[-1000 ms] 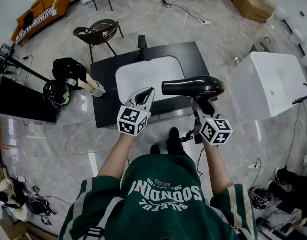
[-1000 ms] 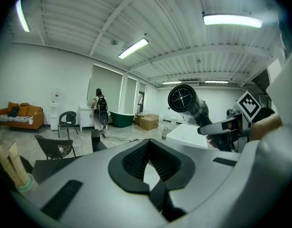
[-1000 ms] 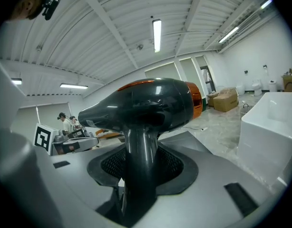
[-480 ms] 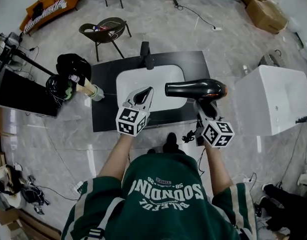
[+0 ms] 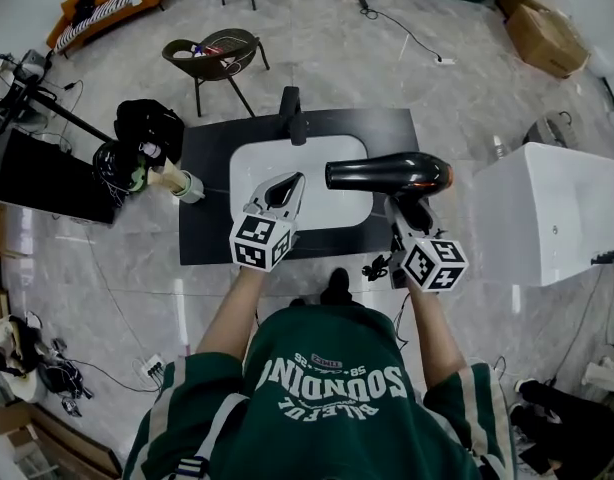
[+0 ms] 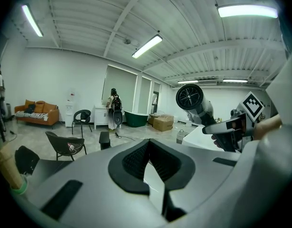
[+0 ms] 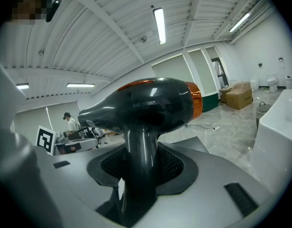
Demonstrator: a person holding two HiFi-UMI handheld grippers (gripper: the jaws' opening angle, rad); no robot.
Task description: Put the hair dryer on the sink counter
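Writing: the person's dark green jersey [image 5: 327, 408] has big white letters, upside down in the head view. They look like "SOUNDING", and the smaller line by them is too blurred to read. The marker cubes on both grippers carry black-and-white square patterns only. No brand is legible on the dryer.

The glossy black hair dryer with an orange band at its rear [image 5: 387, 175] is held in the air over the right part of the black sink counter [image 5: 202, 203], near the right edge of the white oval basin [image 5: 262, 163]. Its barrel lies level, long axis running left-right. The nozzle points to the person's left, toward the left gripper [image 5: 285, 190], and the orange end points right, toward the white bathtub [image 5: 547, 208]. The handle runs down from the barrel into the right gripper [image 5: 407, 213].

In the right gripper view the jaws stand fairly wide, both pads clamped on the dryer's handle.

In the left gripper view the tips meet, with nothing between the jaws. The left gripper hovers over the basin, well short of the black faucet [image 5: 291, 113].
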